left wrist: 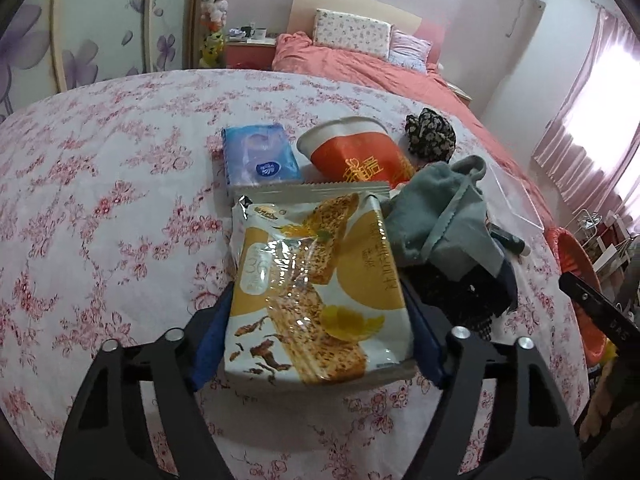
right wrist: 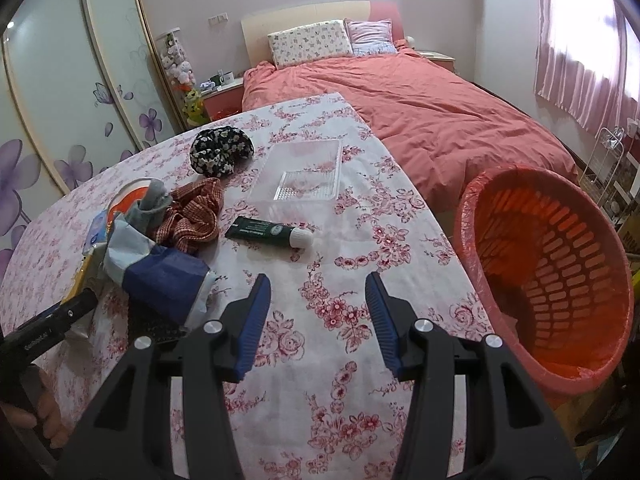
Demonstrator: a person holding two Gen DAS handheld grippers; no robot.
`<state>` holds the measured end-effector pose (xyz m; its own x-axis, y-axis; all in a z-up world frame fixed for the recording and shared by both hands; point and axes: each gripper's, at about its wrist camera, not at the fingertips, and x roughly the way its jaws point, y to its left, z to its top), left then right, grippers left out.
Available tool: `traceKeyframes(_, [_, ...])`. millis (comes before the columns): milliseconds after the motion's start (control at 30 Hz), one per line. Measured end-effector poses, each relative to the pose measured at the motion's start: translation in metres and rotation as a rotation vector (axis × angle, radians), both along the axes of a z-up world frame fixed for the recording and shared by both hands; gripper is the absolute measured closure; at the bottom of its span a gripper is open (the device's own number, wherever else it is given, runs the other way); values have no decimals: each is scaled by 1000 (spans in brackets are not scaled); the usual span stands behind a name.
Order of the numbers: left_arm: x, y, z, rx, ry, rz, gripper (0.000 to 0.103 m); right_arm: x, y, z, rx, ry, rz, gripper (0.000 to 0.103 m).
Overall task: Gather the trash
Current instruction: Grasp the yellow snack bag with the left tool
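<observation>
Only your left wrist view shows the snack bag face-on: white/yellow foil w/ grain-bar print, crinkled, lying on the surface mid-way along, btwn the left gripper pads, which touch both sides, so it's grasped. Right wrist view alone shows the red bin off the right edge. Right gripper is spread apart, holding nothing. Floral-cloth surface, bed behind.
</observation>
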<state>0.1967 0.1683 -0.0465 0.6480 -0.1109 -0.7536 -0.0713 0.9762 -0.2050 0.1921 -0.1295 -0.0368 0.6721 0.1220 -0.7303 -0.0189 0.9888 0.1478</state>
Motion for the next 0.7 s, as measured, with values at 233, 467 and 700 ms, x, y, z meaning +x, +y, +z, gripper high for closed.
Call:
traceKeyframes(233, [3,-3,-3,-6,-3,-12,26,13,1,-1,14,5,-1,54])
traceKeyframes(467, [2,-1,-3,-36,-8,-16,31,23,5,-2,10,9,2,54])
traceKeyframes(700, [-6,5,8,-10,-42,8,32,39,4,-1,14,6,-9,54])
